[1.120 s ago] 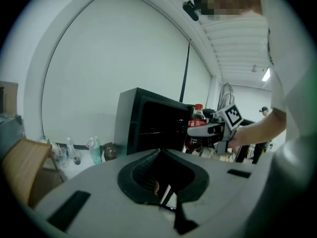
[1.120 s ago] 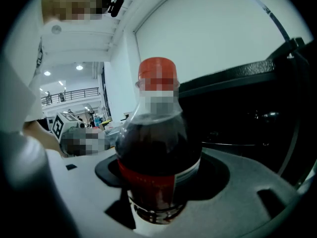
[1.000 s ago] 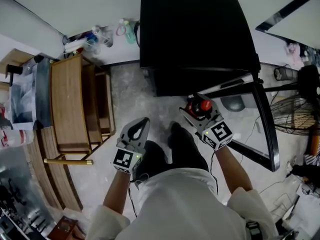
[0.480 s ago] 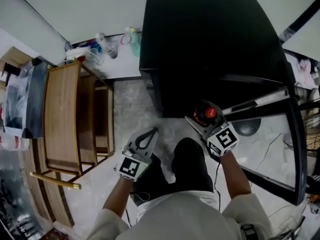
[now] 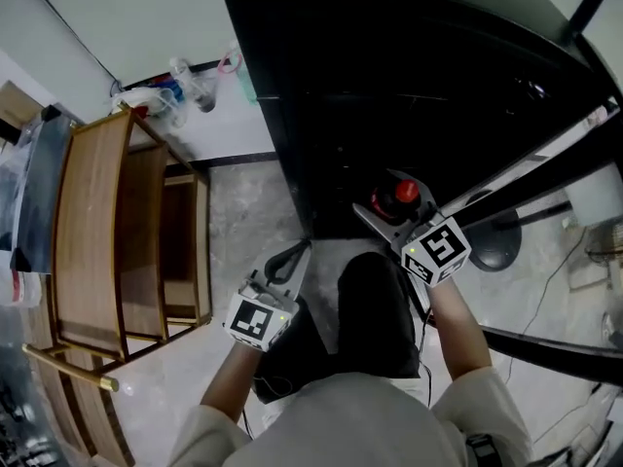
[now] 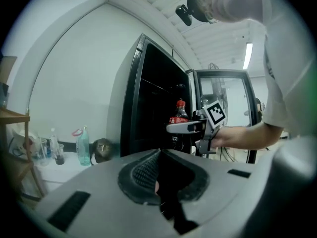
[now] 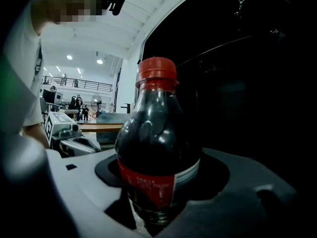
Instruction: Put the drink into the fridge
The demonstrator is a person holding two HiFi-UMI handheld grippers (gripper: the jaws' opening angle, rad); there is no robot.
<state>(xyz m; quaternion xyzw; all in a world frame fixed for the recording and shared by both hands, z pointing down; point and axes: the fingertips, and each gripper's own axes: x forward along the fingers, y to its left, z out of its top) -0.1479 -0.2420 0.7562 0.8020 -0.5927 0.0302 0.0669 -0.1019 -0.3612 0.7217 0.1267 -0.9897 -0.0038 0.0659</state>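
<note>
**Cola bottle held at the open fridge**

Head view: the right gripper [image 5: 389,214] clasps the drink [image 5: 401,198], a dark bottle with a red cap, just in front of the black fridge [image 5: 389,76]. The fridge door [image 5: 545,175] stands open to the right. The jaws hide most of the bottle's body, and the fridge's inside is too dark to make out. The left gripper [image 5: 292,259] sits nearer and to the left, with its jaws pressed together on nothing. A wooden shelf unit [image 5: 92,232] stands at the left.

Left gripper view: the closed jaws are empty. Beyond them the drink stands upright in the right gripper at the fridge opening. The print on its red label is too small to read. Plastic bottles [image 6: 83,147] stand by the far wall at the left.

Right gripper view: the drink fills the middle, clamped low on its body. White writing on the red label is blurred and illegible. The fridge at the right is nearly black.
</note>
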